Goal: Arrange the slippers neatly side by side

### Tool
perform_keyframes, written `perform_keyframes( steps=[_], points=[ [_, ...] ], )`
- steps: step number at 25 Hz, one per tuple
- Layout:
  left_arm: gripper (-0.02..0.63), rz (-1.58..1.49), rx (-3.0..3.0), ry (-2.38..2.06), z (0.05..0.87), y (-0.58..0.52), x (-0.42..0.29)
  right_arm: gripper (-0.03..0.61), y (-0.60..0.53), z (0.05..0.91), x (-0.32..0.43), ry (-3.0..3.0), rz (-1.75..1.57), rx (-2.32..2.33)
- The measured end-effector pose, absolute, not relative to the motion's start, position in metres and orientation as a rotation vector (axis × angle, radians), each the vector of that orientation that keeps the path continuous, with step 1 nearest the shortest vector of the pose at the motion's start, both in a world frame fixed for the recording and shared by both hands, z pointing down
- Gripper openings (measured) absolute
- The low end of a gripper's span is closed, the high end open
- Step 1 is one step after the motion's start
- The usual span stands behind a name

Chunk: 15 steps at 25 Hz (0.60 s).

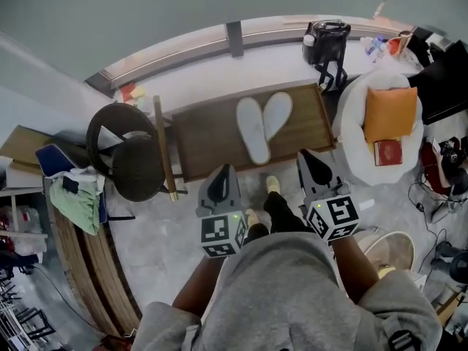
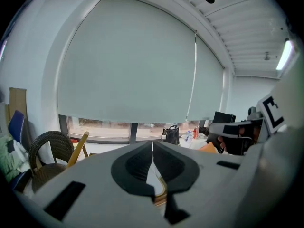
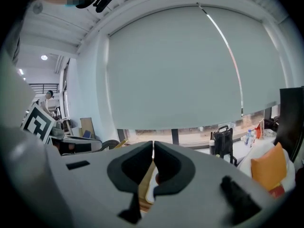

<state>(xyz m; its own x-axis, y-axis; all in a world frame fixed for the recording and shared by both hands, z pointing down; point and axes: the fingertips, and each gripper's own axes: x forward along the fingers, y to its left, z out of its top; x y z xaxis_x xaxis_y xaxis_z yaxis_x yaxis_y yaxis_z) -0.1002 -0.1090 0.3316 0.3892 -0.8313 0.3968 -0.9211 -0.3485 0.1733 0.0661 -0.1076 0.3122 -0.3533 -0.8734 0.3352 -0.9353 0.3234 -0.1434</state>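
So both grippers are just hanging in front of the person, nothing in either one. In the head view the left gripper (image 1: 222,172) is a bit left of centre and the right gripper (image 1: 308,158) a bit right of it. Both sit low of the low wooden table (image 1: 205,137) and point up the frame toward it. Each gripper's own view shows the jaws pressed together with only a hairline seam between the tips: left gripper (image 2: 152,144), right gripper (image 3: 153,144). So closed, empty.

The slippers are both on the table, middle of the head view, well clear of the grippers. The left slipper (image 1: 252,130) is white and runs almost straight up and down the frame. The right slipper (image 1: 278,114) leans off toward the upper right. Its lower end butts against the left one about halfway along, so they make a V instead of lying parallel.

Other stuff around:
- a dark wicker chair (image 1: 128,152) left of the table
- a wooden stick (image 1: 164,148) along the table's left edge
- a black bag (image 1: 325,39) at upper right by the window ledge
- an orange cushion (image 1: 391,112) on a white seat (image 1: 351,123) at the right
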Motion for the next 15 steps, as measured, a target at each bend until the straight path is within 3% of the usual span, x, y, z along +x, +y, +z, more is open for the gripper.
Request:
perform_keyframes(
  steps=[15],
  points=[
    [0.015,0.468,2.174,-1.522,0.392,-0.206,-0.049,0.025,-0.225,0.366,0.103,-2.436,0.582,1.513]
  ],
)
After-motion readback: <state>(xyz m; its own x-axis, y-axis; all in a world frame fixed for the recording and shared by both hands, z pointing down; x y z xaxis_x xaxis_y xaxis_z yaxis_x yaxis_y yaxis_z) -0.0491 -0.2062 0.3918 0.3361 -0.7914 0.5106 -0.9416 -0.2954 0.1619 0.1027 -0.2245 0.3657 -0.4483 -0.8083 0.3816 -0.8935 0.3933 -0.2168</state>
